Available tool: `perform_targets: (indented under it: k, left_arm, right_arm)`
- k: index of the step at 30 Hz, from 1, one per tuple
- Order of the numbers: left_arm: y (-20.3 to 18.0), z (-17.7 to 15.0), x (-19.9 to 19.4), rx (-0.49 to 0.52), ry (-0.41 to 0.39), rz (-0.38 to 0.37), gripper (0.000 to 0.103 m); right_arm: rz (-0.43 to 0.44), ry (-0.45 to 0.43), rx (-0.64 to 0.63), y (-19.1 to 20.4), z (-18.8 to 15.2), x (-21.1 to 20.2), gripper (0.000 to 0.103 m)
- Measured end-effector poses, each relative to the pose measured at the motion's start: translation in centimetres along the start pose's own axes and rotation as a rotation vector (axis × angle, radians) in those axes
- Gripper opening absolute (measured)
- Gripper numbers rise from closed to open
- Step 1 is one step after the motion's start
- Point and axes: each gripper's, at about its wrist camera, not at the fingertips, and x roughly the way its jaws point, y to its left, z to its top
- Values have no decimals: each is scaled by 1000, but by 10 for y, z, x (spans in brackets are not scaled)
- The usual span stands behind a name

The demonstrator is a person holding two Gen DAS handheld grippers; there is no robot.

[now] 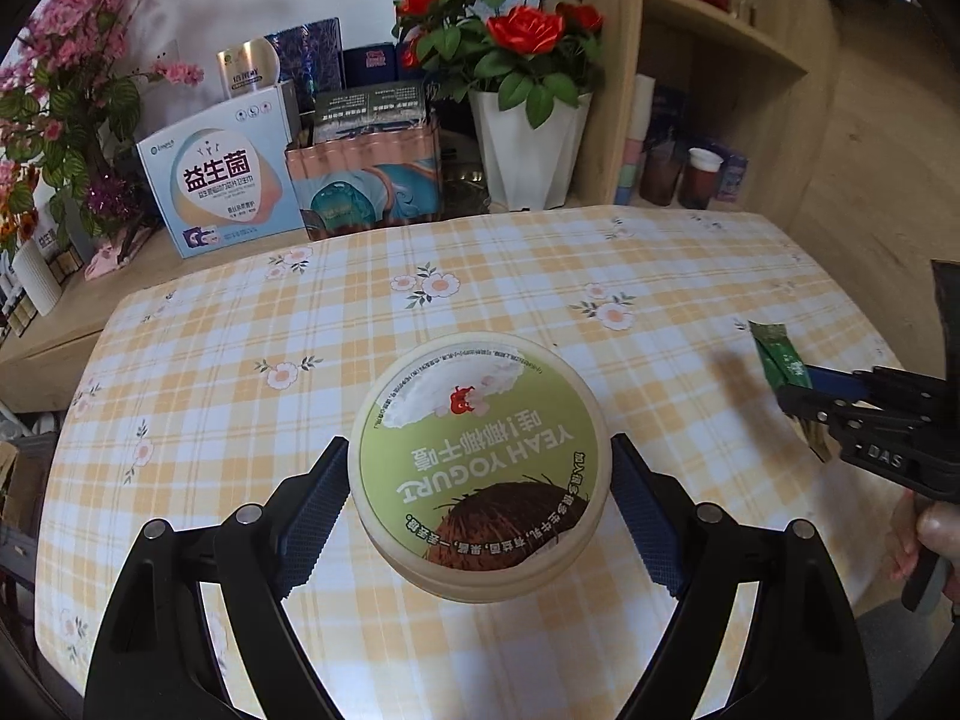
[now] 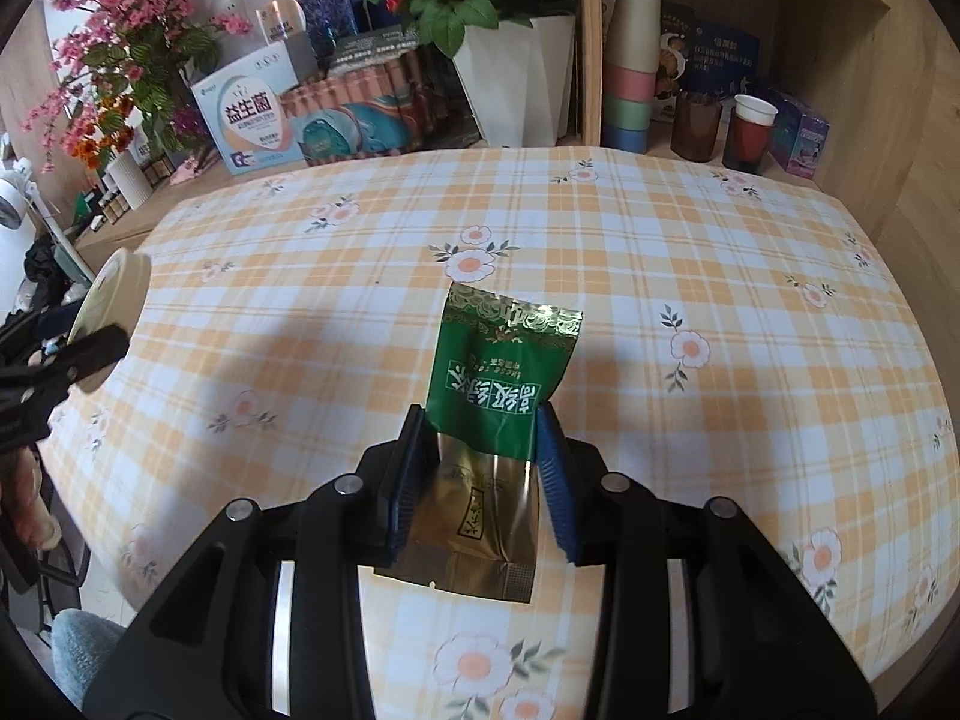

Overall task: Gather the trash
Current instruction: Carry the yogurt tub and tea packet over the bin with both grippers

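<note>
The left claw (image 1: 480, 480) grips a yogurt tub (image 1: 480, 468) by its sides, both blue pads pressed on the rim, and holds it clear above the checked table (image 1: 540, 276). The tub's green lid faces the camera with its print upside down; the tub's body and underside are hidden behind the lid.

The right claw (image 2: 483, 468) is clamped on a green and gold packet (image 2: 501, 372), pads against its 2 long edges. The packet's green half sticks out ahead of the fingers, its top edge curled; the gold half runs back between the fingers, so part of its print is hard to read.

In the left view, the right claw (image 1: 798, 396) shows at the right edge, cut off, with only a sliver of packet (image 1: 777, 360) visible and a fingertip below it. In the right view, the left claw (image 2: 90, 342) and the tub (image 2: 114, 294) appear edge-on at the far left.

Behind the table stand boxes (image 1: 222, 192), a white vase (image 1: 528, 144) of red roses, and shelf cups (image 2: 630, 66), partly blurred.
</note>
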Motion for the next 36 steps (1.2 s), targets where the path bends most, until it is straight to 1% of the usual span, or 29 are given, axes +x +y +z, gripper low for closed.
perform_targets:
  k: [9,14,21,28,31,36]
  left_arm:
    - [-22,-32,-71,-3,-60,-44,83]
    - [-33,-48,-104,0,-90,-54,83]
    - [-43,-77,-145,-32,-126,-68,83]
    - [-49,-107,-178,-62,-140,-63,83]
    - [-49,-121,-191,-69,-145,-42,83]
    - [-39,-145,-211,-124,-152,-14,83]
  right_arm:
    - [26,-50,-34,15,-28,-51,39]
    - [45,-77,-41,23,-45,-74,39]
    - [67,-109,-63,36,-70,-102,39]
    - [109,-144,-85,55,-103,-132,39]
    - [132,-149,-89,63,-119,-142,39]
    - [142,-156,-93,73,-150,-152,39]
